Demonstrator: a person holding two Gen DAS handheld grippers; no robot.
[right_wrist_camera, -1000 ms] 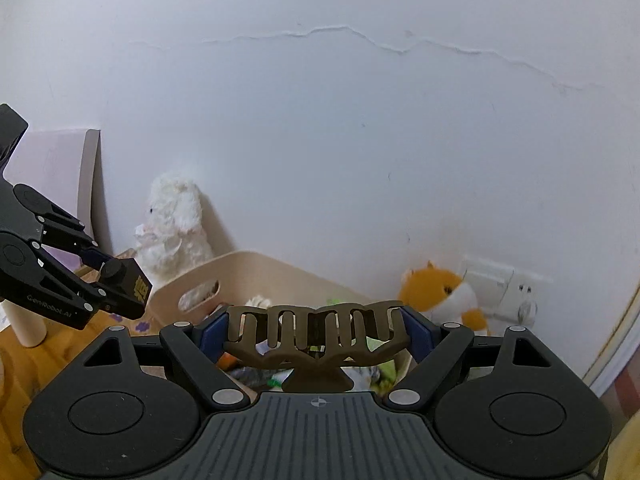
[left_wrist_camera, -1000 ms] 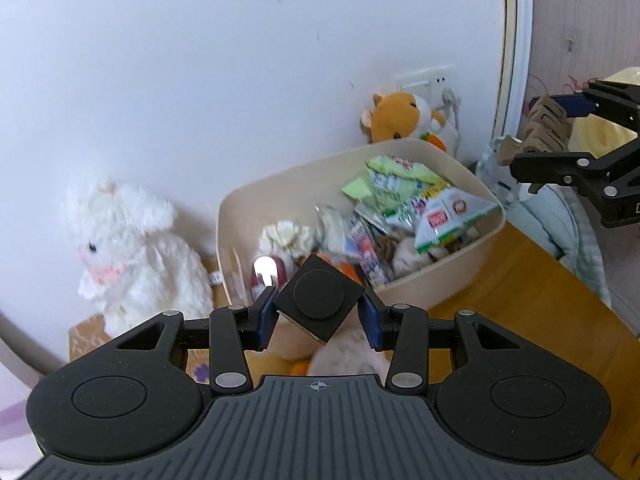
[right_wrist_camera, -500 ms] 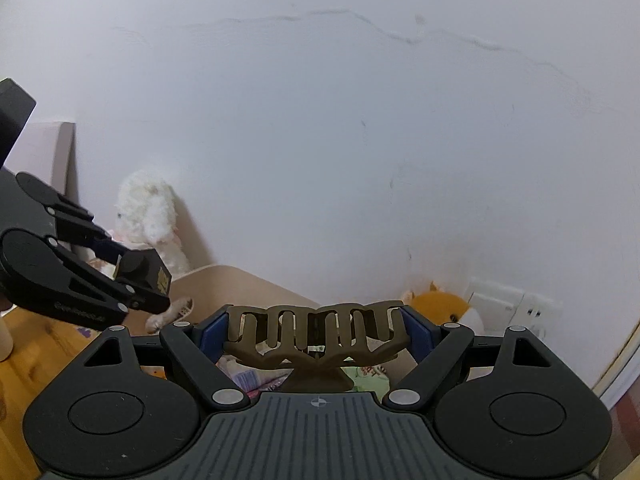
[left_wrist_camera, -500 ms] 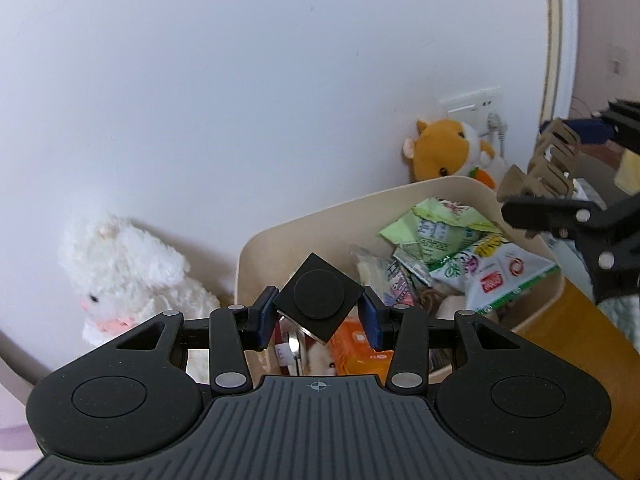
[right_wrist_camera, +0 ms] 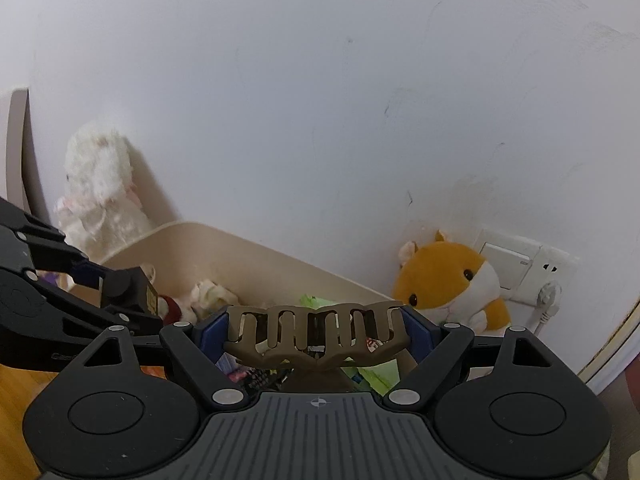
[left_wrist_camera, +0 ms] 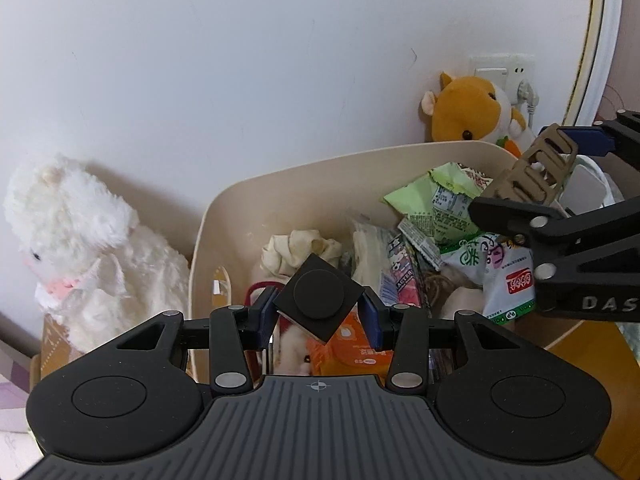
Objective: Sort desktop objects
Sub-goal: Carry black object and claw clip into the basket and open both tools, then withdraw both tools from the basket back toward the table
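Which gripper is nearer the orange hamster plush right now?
Right. The right gripper, shut on a brown hair clip, is over the bin's end by the hamster. The left gripper, holding a black square block, is over the bin's opposite end.

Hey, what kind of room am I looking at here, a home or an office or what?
Most likely a room in a home, perhaps a bedroom. Two plush toys, a white one and an orange hamster, sit against a painted wall with a wall socket, beside a beige bin of snack packets.
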